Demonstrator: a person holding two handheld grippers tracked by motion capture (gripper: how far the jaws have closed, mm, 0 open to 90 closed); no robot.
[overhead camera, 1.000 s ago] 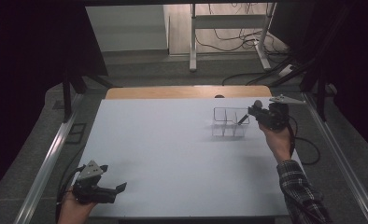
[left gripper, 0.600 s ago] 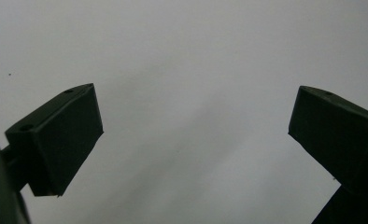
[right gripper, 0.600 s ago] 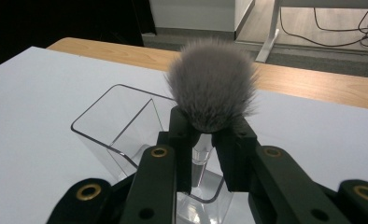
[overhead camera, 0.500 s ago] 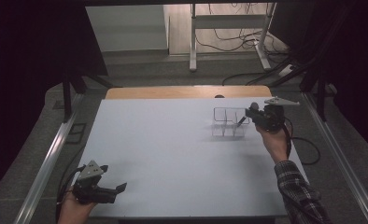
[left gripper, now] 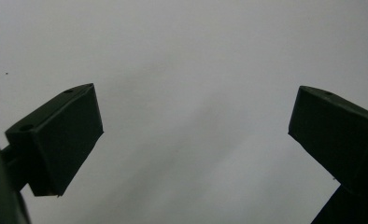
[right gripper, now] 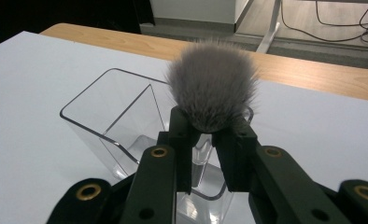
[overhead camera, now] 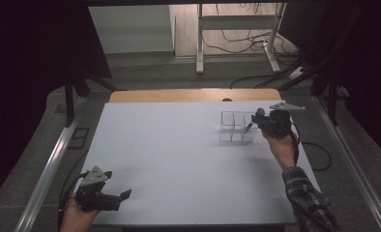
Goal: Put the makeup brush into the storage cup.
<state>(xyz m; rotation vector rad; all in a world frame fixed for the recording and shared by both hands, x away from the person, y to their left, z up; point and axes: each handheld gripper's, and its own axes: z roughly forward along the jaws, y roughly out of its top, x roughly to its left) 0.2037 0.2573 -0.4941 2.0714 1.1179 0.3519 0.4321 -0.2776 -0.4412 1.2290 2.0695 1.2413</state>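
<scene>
A makeup brush with a fluffy grey head (right gripper: 212, 88) stands bristles-up in my right gripper (right gripper: 209, 125), whose jaws are shut on its stem just below the head. Right under it is a clear acrylic organizer (right gripper: 109, 116) with several compartments, and the brush's dark handle (overhead camera: 248, 128) slants down into the organizer (overhead camera: 234, 126) at its right end. In the high view my right gripper (overhead camera: 259, 122) hovers at the organizer's right side. My left gripper (overhead camera: 124, 195) rests at the table's near left corner, open, with bare white table between its fingers (left gripper: 63, 135).
The white table top (overhead camera: 169, 154) has a wooden strip (overhead camera: 193, 95) along its far edge. Metal rails (overhead camera: 48, 169) run along both sides. Cables and a desk frame (overhead camera: 237, 38) are on the floor beyond.
My right gripper has shifted slightly left toward the organizer with the brush in it. The left gripper has stayed put.
</scene>
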